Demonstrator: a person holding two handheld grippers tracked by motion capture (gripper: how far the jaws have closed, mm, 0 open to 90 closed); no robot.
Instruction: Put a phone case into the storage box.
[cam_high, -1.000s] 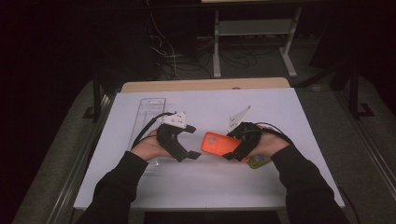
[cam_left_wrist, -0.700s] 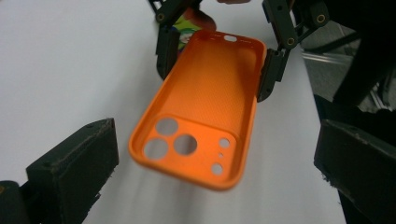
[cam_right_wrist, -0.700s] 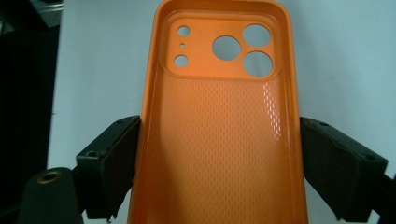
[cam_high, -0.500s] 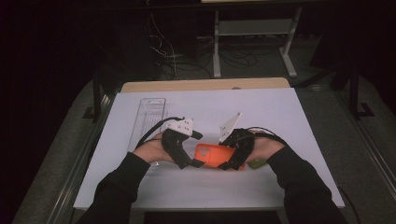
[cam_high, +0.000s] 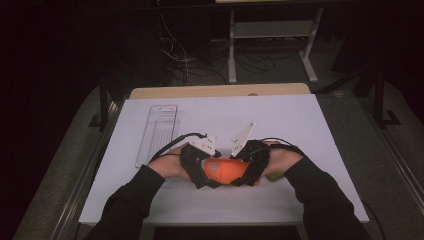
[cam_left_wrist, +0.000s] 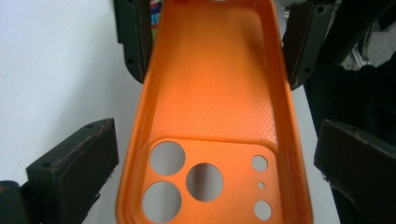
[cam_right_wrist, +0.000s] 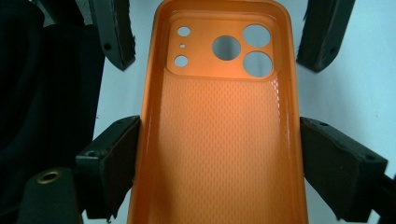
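Two hand-held grippers meet over the tabletop's (cam_high: 320, 130) 6 o'clock edge: the right hand-held gripper (cam_right_wrist: 219, 163) pinches the light, bendy, slippery orange phone case (cam_right_wrist: 219, 140) by its long sides, and the left hand-held gripper (cam_left_wrist: 210, 177) stands spread around its camera end.

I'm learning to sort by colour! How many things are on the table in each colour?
Orange: 1, the phone case
Clear: 1, the plastic tray
Green: 1, a small object by the right hand, too hidden to identify
Black: 2, the left gripper and the right gripper
Total: 5
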